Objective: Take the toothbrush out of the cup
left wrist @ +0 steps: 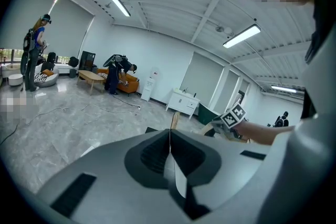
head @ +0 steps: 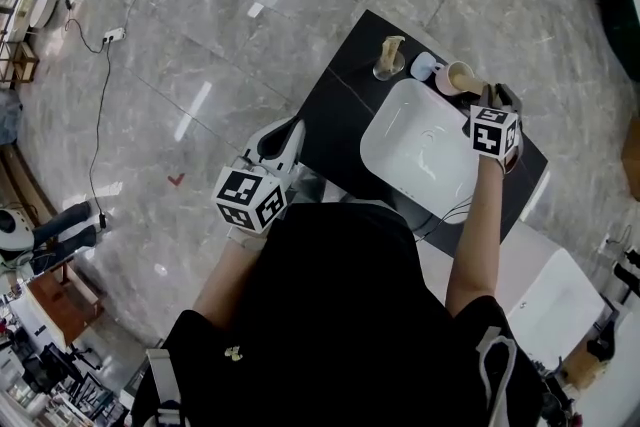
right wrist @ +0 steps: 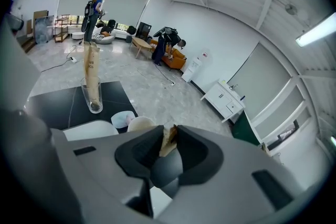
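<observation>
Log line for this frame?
right gripper: jaws shut on tan toothbrush, by round beige cup | left gripper: jaws shut, empty

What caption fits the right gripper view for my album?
Right gripper pinching the thin tan toothbrush by the round beige cup.

**Head view:** taken from above the person, faced steeply down. The black table (head: 335,110), white basin (head: 410,165), left gripper (head: 283,137) and right gripper (head: 497,97) are taken in from well off, with floor (head: 200,35) all round.

**Left gripper view:** mounted on the left gripper, faced along its jaws, nearly level across the room. The jaws are seen at close range, filling the lower frame.

**Right gripper view:** mounted on the right gripper, faced down along its jaws, close over the black table.

**Shared:** the glass (right wrist: 92,93) and black table are shown in head and right gripper views; the right forearm (left wrist: 268,132) in head and left gripper views.
</observation>
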